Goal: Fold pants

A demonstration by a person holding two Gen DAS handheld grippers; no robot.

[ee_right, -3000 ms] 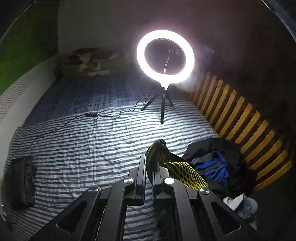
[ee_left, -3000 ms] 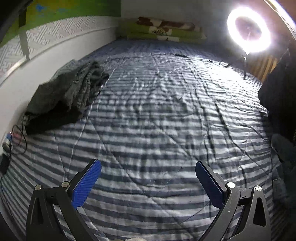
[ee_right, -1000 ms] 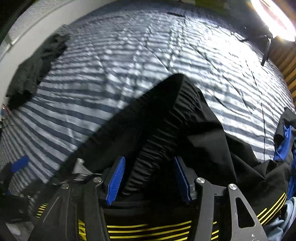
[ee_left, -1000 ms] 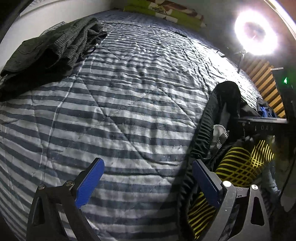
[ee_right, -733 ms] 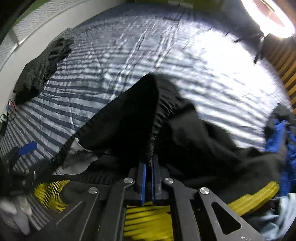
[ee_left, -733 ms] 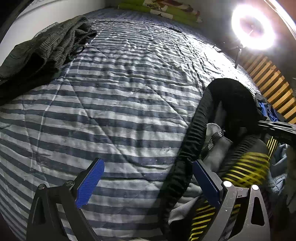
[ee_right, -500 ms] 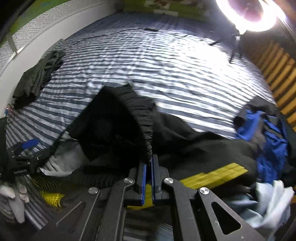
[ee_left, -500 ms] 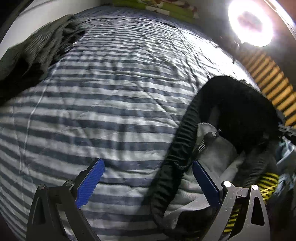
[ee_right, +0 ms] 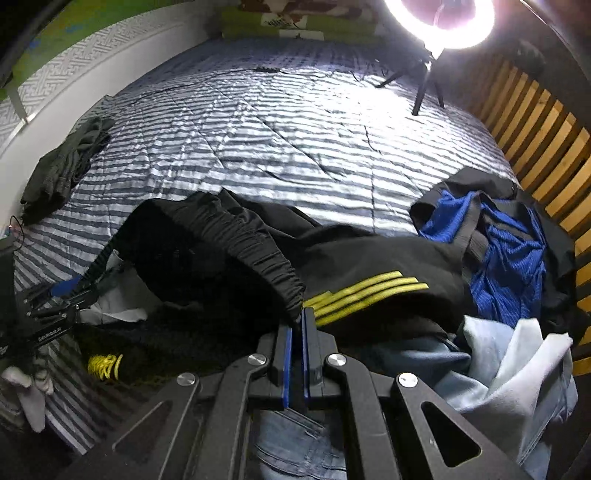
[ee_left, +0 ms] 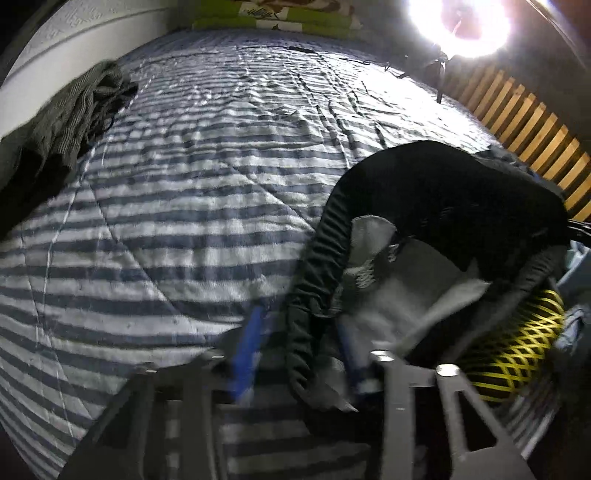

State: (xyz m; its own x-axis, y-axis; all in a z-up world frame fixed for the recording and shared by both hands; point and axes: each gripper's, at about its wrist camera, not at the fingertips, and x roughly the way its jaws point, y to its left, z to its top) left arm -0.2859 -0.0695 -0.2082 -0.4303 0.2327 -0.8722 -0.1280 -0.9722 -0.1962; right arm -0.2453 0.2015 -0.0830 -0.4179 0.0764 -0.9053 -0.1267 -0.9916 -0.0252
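The black pants [ee_right: 369, 258] are sitting bunched up on the striped bedding, waistband end lifted, spreading from about 9 o'clock to 3 o'clock in the right wrist view. Yellow stripes are running down one side, and the grey pocket lining [ee_left: 413, 280] is showing inside the gaping elastic waistband [ee_left: 317, 266].

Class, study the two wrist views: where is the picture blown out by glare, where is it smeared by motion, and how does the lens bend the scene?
Left wrist view: the ring light burns out white at top right; the left tool is smeared by motion; the striped bedspread bulges, fisheye. Right wrist view: sharper; ring light glares onto the bedspread; corners dark.
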